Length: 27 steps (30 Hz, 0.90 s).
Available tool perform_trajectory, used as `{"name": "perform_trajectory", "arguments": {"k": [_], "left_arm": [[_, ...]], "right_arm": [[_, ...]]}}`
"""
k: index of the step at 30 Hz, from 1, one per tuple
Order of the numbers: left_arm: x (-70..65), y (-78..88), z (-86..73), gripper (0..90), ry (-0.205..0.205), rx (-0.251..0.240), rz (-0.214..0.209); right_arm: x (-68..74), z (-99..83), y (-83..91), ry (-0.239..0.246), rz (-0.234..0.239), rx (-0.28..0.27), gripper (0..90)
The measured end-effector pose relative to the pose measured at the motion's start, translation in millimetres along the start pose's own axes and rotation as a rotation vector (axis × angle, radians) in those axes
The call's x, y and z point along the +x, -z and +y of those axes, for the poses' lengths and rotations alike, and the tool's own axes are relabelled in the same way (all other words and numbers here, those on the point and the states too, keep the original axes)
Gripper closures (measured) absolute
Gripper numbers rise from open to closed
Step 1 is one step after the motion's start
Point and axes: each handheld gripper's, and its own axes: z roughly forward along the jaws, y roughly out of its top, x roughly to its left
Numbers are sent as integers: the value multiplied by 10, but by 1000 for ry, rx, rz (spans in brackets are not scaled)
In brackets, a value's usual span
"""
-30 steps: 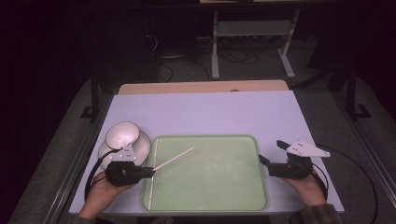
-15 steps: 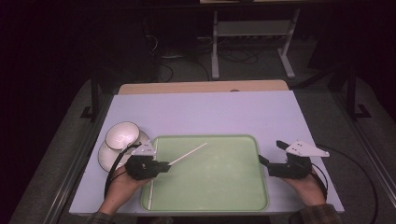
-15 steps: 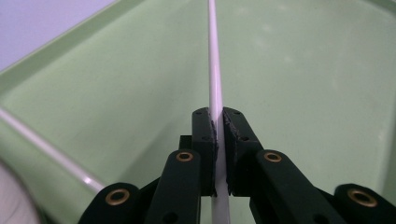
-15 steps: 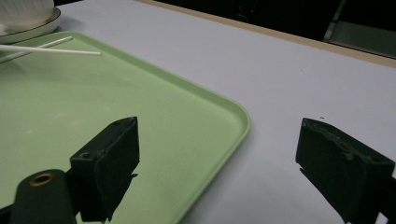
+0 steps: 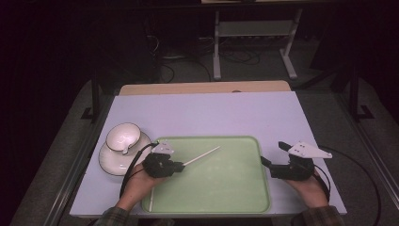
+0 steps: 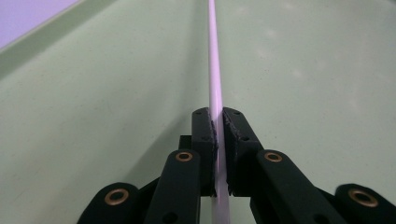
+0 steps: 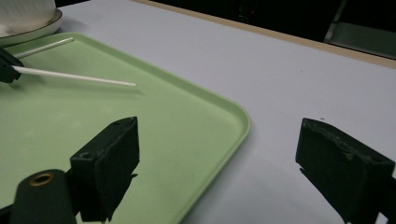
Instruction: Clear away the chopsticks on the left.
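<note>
1. Two white sticks here: left gripper [image 5: 179, 165] is clamped on one chopstick [image 5: 202, 155], held low over the green tray [image 5: 221, 188] near its left edge, prob to lay it flat inside.
2. Other chopstick [image 5: 151, 197] already lies along tray's left edge.
3. Right gripper [image 5: 270, 155], jaws apart and empty, waits at the right edge, out of the way.
4. Bowl on plate [image 5: 113, 165] sits off tray's left edge.

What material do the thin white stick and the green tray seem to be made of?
Stick: probably plastic, since it looks smooth, evenly white and slightly glossy; coated wood is possible. Tray: likely plastic, with a matte, uniform green surface and a rounded moulded rim.
</note>
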Motion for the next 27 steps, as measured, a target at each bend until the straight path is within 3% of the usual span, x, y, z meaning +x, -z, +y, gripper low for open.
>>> {"name": "perform_trajectory", "arguments": {"k": [13,22,27], "left_arm": [[-50,-79,-2,832,-26,39,15],[-49,-71,-6,799,-22,35,7],[-44,-11,64,795,-25,-13,-7]], "right_arm": [[-2,0,4,-2,-2,-1,128],[-3,0,7,-2,-2,-1,128],[-5,-2,5,-3,-4,0,128]]}}
